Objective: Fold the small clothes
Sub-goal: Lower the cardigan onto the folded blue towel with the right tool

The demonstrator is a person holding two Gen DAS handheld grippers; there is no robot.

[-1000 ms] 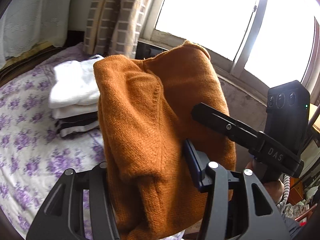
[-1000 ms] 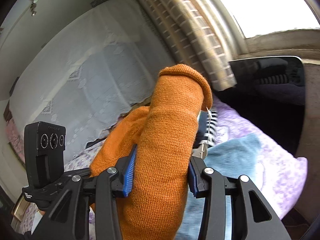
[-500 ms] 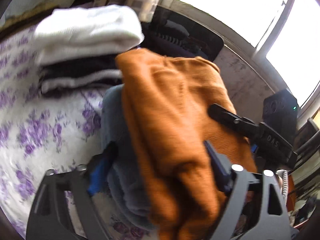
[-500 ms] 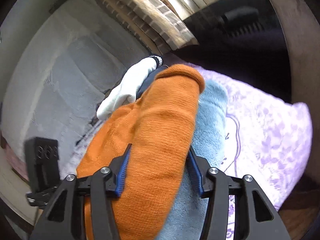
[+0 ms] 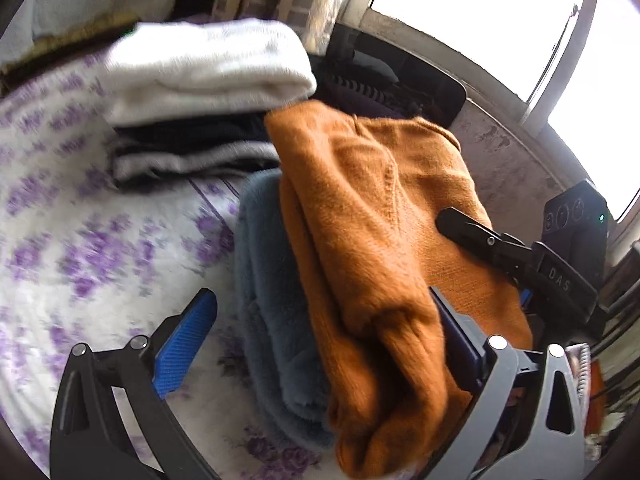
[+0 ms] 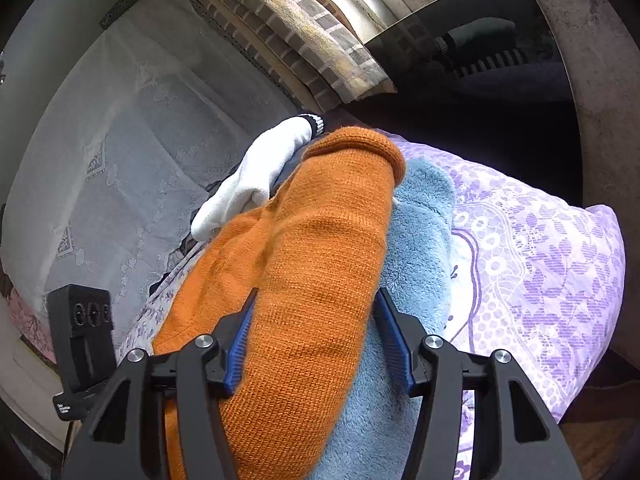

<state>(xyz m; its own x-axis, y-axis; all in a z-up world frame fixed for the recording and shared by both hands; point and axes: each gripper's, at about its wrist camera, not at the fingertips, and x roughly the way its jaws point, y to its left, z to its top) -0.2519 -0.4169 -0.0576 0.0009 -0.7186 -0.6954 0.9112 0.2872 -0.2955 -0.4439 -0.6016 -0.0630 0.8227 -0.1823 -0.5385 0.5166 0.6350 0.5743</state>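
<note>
though it is folded into a thick bundle, the orange sweater (image 5: pixel 384 240) is not yet released: it lies centre frame atop a blue fleece garment (image 5: pixel 268 300) on the floral bedsheet (image 5: pixel 80 248). left gripper (image 5: pixel 320 336) spread wide, far pad clear of the knit. right gripper (image 6: pixel 316 340) clamps the sweater's roll. left view alone shows the finished stack (image 5: pixel 200 92), upper left; right view alone shows the bed's lilac edge (image 6: pixel 560 272). judged remaining: letting go.
</note>
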